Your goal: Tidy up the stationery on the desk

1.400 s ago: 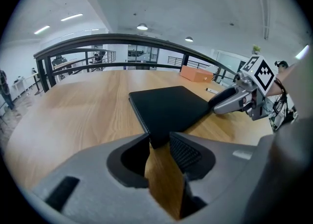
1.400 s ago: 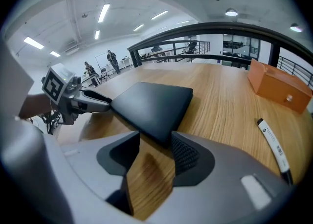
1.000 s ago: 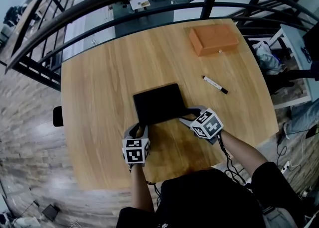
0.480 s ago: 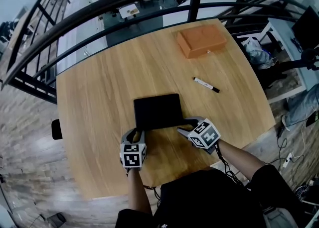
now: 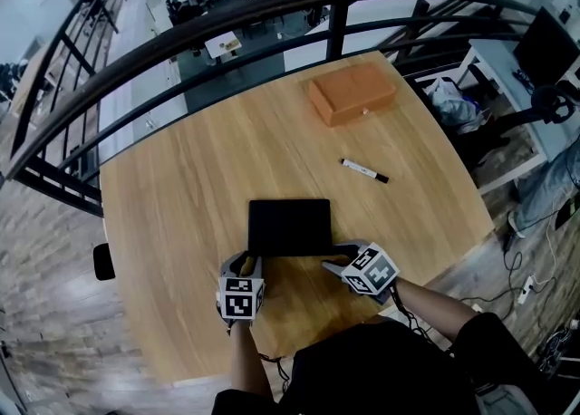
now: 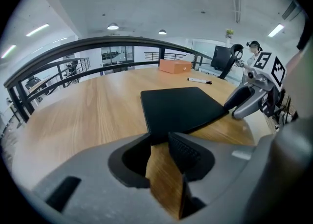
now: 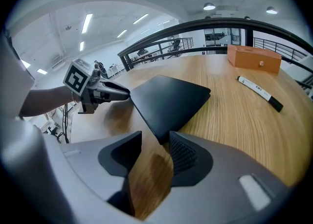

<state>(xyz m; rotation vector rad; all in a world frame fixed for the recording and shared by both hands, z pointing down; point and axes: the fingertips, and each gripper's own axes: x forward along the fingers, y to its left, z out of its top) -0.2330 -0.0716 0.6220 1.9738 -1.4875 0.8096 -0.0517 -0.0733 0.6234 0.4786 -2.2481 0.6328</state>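
Black pad: flat rectangular black pad, turned squarer on light wooden desk (skewed a second ago).
Right gripper: jaws just closing, apart astride near corner.
Left gripper: parted, other corner.
Meaning: probably straightening it.

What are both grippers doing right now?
Left gripper: open, the pad's near corner between its jaws.
Right gripper: open, jaws have just been closing, the pad's other corner between them.
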